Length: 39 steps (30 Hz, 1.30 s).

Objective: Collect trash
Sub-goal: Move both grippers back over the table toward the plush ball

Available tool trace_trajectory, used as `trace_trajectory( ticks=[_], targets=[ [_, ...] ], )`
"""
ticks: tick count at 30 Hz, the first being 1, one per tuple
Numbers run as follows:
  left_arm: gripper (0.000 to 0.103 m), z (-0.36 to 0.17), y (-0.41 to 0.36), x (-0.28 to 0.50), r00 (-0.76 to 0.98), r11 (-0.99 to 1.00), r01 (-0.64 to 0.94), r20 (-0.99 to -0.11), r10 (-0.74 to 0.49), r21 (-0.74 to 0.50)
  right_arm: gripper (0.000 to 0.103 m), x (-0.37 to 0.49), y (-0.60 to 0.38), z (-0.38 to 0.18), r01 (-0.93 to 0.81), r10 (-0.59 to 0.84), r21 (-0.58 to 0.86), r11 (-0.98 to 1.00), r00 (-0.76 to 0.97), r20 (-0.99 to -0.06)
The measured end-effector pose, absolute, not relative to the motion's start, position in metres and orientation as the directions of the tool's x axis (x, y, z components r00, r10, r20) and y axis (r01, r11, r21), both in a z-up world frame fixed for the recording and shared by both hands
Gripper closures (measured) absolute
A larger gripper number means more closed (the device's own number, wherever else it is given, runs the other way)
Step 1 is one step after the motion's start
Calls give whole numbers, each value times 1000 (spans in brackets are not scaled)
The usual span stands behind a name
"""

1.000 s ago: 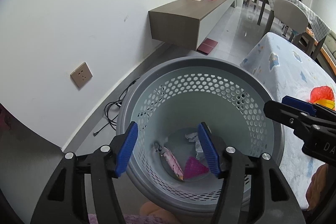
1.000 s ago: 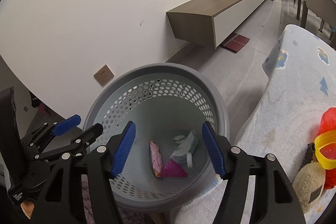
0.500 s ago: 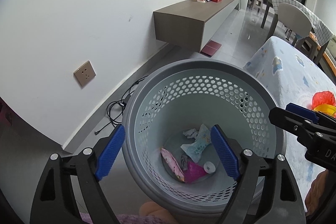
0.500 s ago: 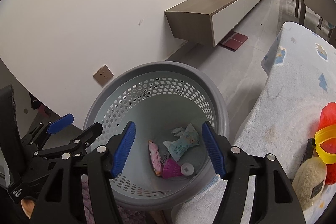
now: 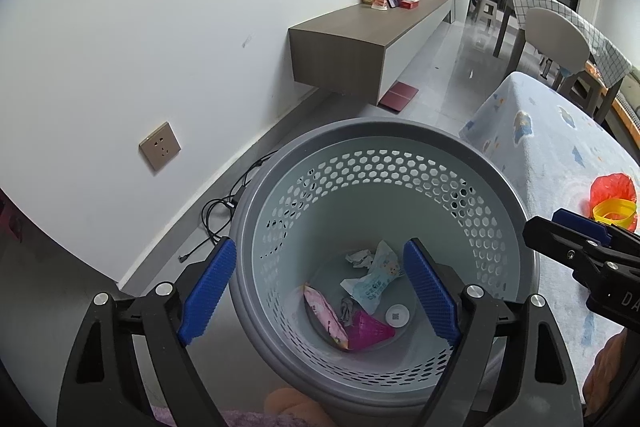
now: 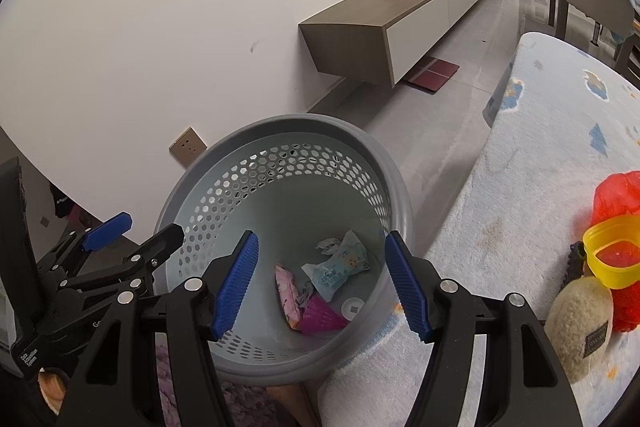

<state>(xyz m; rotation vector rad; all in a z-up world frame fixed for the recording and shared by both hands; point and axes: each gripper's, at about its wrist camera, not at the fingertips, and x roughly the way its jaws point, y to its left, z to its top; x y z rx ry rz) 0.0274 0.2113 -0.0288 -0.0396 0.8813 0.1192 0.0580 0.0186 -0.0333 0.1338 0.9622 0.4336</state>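
Observation:
A grey perforated waste basket (image 5: 496,187) (image 6: 192,211) stands on the floor beside the table. Inside lie a light blue wrapper (image 5: 374,283) (image 6: 340,265), a pink wrapper (image 5: 324,315) (image 6: 286,293), a magenta piece (image 5: 368,333) (image 6: 320,317), a crumpled white scrap (image 5: 358,259) and a small white disc (image 5: 397,315) (image 6: 353,305). My left gripper (image 5: 320,295) is open and empty above the basket. My right gripper (image 6: 324,285) is open and empty above it too.
A table with a pale blue patterned cloth (image 6: 540,155) is on the right, carrying a red bag (image 6: 616,195), a yellow cup (image 6: 612,255) and a beige pouch (image 6: 580,323). A wall socket (image 5: 160,151), floor cables (image 5: 224,211) and a floating cabinet (image 5: 360,39) are behind.
The left gripper opened wide and the light blue wrapper and white disc dropped into the basket. Both grippers have drawn back slightly from the basket.

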Motion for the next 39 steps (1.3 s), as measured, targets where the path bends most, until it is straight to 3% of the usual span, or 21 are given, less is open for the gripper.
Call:
trace_trajectory(
  ticks=[39],
  targets=[
    [9,-17,151,24,666,1000,16,-746,-3,11,40,-1,-78,-21,-86,267,268,960,576,-773]
  ],
)
